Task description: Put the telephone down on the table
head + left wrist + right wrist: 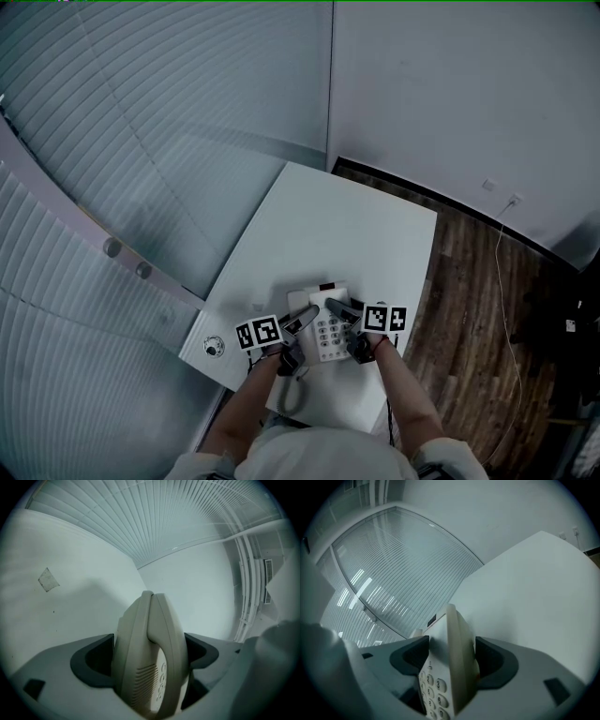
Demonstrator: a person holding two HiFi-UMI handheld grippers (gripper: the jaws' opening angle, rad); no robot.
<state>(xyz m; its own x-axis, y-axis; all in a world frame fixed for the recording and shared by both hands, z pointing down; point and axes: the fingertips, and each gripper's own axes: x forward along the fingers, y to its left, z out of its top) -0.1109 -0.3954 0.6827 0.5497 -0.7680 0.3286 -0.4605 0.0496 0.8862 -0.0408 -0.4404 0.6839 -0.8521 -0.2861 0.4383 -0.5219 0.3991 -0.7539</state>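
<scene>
A beige telephone (328, 330), handset (165, 634) seated beside its keypad (433, 688), is being clasped at the near end of the table (347, 216): handset side between the jaws of the left gripper (307, 319), keypad side between those of the right gripper (342, 311).

The telephone (150, 658) between the left fingers (91, 660) looks like smooth cream plastic with a soft shine. Low down it has a patch of thin ribbed slots. The fingers are dark plastic, dull and not shiny. The grey shell (47, 681) around them is smooth and matt. Between the right fingers (494, 660), the buttons (431, 681) look like round, slightly glossy plastic. Past those fingers the worktop (534, 588) is white, smooth and matt. The floor (469, 309) to the right of them is brown wood planks with a grain. The blinds (164, 522) beyond the left fingers are thin, smooth slats.
</scene>
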